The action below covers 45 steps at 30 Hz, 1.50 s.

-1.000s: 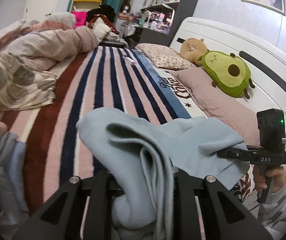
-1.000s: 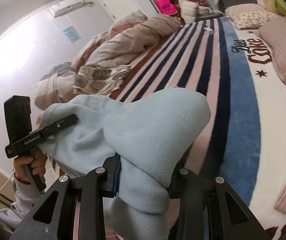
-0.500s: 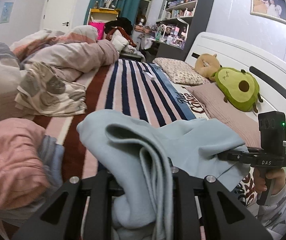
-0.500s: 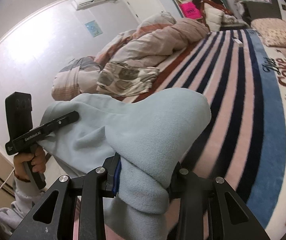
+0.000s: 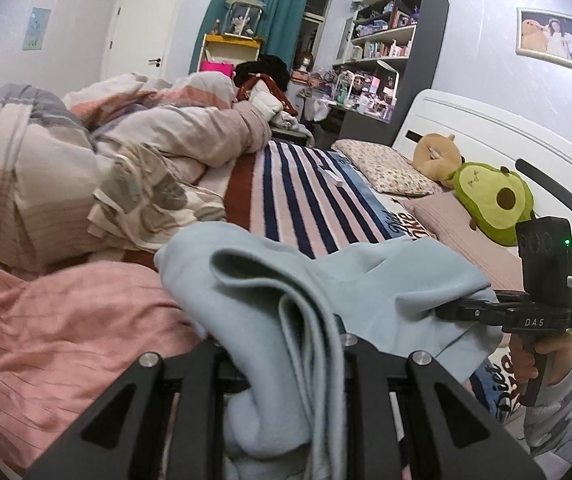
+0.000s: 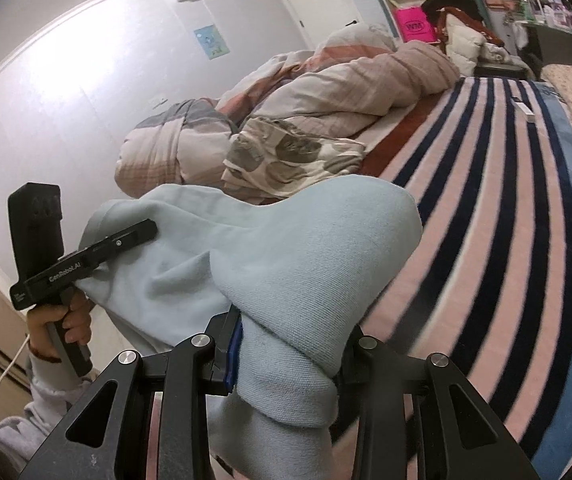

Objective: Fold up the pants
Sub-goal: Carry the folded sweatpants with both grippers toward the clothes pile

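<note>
Item: light-blue pants [image 5: 366, 280], carried in the air above the striped blanket [image 6: 486, 220] on the bed, your left gripper [image 5: 282, 364] and right gripper [image 6: 286, 360] each with jaws clamped on bunched fabric; step: transport; next: lower and spread them flat for folding.

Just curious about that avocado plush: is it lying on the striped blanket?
No, the avocado plush rests on the pink pillow against the white headboard, off to the side of the striped blanket.
</note>
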Each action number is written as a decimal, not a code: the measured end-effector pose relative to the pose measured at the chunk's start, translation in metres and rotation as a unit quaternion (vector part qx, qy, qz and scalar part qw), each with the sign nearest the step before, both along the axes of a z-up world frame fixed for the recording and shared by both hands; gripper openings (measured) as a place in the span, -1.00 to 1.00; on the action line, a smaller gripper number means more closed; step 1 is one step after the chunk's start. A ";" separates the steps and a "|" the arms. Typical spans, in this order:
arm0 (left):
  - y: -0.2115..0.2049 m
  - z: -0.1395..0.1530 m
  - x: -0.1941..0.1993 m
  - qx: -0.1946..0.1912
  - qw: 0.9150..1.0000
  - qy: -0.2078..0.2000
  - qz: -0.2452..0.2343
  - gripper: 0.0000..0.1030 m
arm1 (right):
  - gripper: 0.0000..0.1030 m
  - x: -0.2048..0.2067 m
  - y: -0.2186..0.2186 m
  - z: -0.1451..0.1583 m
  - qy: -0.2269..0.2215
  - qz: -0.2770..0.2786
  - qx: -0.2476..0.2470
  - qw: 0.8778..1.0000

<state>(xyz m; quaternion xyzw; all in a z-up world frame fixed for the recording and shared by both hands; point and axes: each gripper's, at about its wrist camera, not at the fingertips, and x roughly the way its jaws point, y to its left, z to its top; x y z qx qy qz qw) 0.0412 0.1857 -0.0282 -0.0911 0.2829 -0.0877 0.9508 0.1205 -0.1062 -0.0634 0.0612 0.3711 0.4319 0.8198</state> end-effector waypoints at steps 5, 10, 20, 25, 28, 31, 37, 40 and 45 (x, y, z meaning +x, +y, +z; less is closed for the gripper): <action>0.030 0.013 -0.008 0.014 1.000 -0.018 0.021 -0.70 | -0.46 0.004 0.035 0.009 -0.010 0.017 -0.007 1.000; 0.068 0.026 -0.017 0.017 0.998 -0.035 0.043 -0.70 | -0.46 0.006 0.074 0.021 -0.023 0.041 -0.009 0.999; 0.153 0.026 -0.025 0.004 0.995 -0.041 0.092 -0.70 | -0.46 0.010 0.163 0.033 -0.045 0.086 -0.015 0.995; 0.191 0.018 -0.039 -0.012 0.992 -0.044 0.115 -0.70 | -0.46 0.011 0.199 0.034 -0.041 0.104 -0.013 0.994; 0.211 0.014 -0.046 -0.017 0.990 -0.044 0.130 -0.70 | -0.46 0.009 0.218 0.036 -0.039 0.117 -0.010 0.992; 0.229 0.008 -0.049 -0.017 0.989 -0.037 0.144 -0.70 | -0.46 0.005 0.238 0.033 -0.038 0.134 -0.015 0.990; 0.248 -0.024 -0.044 -0.029 0.988 -0.003 0.153 -0.70 | -0.46 -0.001 0.258 0.018 -0.031 0.140 -0.032 0.989; 0.250 -0.037 -0.040 -0.036 0.988 0.008 0.152 -0.68 | -0.46 0.001 0.255 0.012 -0.026 0.133 -0.035 0.990; 0.247 -0.050 -0.027 -0.035 0.989 0.021 0.142 -0.66 | -0.46 0.003 0.252 0.002 -0.032 0.118 -0.058 0.991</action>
